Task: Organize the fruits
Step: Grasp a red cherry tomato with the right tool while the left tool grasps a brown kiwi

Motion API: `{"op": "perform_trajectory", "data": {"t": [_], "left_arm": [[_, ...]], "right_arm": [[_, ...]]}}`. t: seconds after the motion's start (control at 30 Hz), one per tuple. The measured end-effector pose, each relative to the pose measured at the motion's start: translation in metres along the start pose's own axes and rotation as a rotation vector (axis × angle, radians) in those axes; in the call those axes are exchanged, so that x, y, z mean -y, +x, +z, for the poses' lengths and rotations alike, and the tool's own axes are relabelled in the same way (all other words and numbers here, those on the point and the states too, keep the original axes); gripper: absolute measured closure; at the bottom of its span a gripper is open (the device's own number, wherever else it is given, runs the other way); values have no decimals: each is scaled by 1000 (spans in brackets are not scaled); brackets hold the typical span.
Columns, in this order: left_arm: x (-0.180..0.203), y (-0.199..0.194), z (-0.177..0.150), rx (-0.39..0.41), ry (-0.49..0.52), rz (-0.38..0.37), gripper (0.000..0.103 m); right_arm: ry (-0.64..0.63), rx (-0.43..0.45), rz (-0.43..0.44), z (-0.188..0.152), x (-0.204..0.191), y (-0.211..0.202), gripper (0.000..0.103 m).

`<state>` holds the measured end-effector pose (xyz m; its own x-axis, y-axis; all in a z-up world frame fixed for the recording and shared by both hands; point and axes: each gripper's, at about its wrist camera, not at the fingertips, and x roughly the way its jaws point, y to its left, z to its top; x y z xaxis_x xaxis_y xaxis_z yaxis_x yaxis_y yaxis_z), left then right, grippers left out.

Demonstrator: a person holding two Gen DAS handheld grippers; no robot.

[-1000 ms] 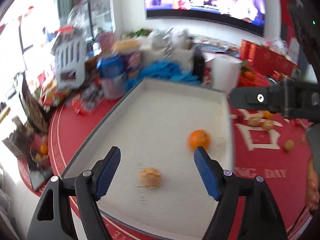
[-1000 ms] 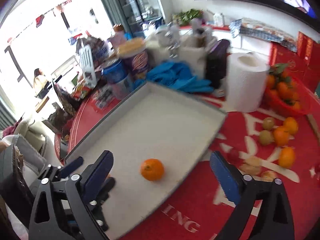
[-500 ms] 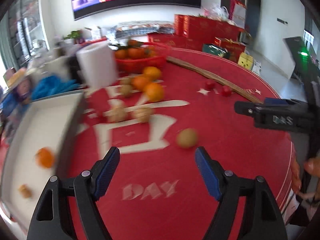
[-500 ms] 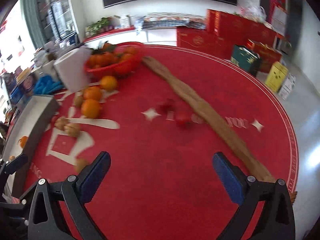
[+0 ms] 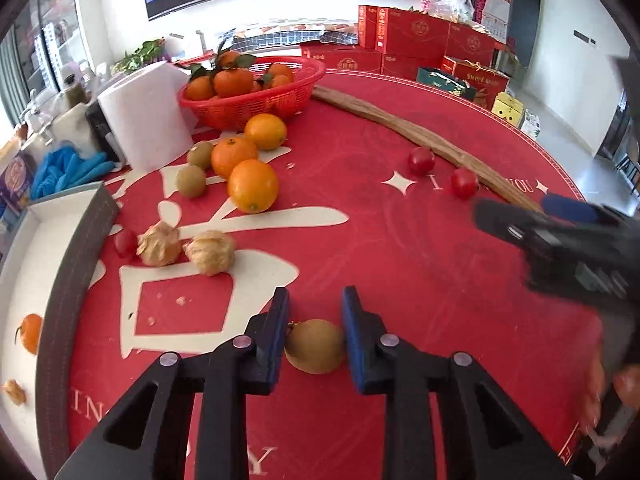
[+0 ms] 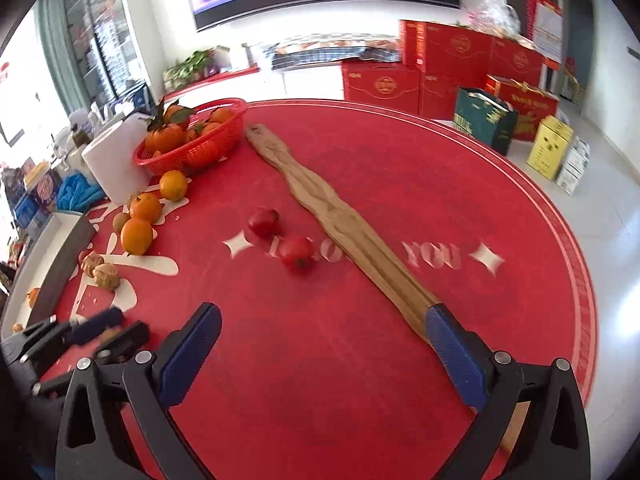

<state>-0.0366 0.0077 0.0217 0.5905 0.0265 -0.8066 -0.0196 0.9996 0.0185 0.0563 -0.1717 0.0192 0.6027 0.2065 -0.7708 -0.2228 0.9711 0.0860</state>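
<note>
Clamping onto a brown kiwi (image 5: 314, 346), the left gripper (image 5: 314, 334) has just been closing its jaws, and the blue pads now press the fruit on both sides while it sits on the red tablecloth (image 5: 400, 264), near the long wall of the grey tray (image 5: 68, 276). The right gripper (image 6: 320, 354) stands wide apart over bare cloth with nothing between its pads, well away from the tray and just beside the near end of a long wooden board (image 6: 340, 220). Judging by how things lie, the sorting is at an early stage: only 2 pieces rest inside the tray, a small mandarin (image 5: 31, 333) and a husked physalis (image 5: 14, 392). Left outside it are 2 more physalis (image 5: 182, 246) just beyond the tray wall, a cherry tomato (image 5: 125, 243) touching that wall, 3 oranges (image 5: 252, 186) and 2 kiwis (image 5: 192, 181) farther from the tray, toward the red basket (image 5: 256, 102) of mandarins, and 2 red tomatoes (image 6: 296, 254) well apart from the tray, beside the board. Compared with 1 second ago, both cameras have swung off the tray, which then filled the view below them, and onto the open cloth; the left jaws, then spread wide over the tray floor, are now drawn in on the kiwi
</note>
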Motion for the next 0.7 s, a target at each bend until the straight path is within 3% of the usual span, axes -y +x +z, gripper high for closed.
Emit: {"op": "perform_trajectory", "data": {"t": [0.17, 0.23, 0.3, 0.33, 0.43, 0.57, 0.7], "left_arm": [[-28, -15, -23, 17, -36, 26, 74], [-41, -19, -30, 20, -61, 34, 74], [-50, -22, -35, 28, -78, 41, 74], [-53, -24, -37, 33, -81, 49, 74], [-60, -27, -43, 51, -88, 57, 74], [-69, -29, -46, 53, -122, 2, 74], [-67, -29, -44, 52, -120, 5, 74]], "right_arm": [[-20, -11, -19, 14, -8, 25, 1], [-42, -4, -33, 18, -14, 28, 9], [-98, 2, -74, 18, -25, 27, 56], [-106, -21, -59, 16, -27, 31, 70], [-93, -13, -36, 7, -32, 27, 79], [-4, -17, 135, -24, -36, 5, 79], [33, 33, 188, -55, -42, -17, 79]]}}
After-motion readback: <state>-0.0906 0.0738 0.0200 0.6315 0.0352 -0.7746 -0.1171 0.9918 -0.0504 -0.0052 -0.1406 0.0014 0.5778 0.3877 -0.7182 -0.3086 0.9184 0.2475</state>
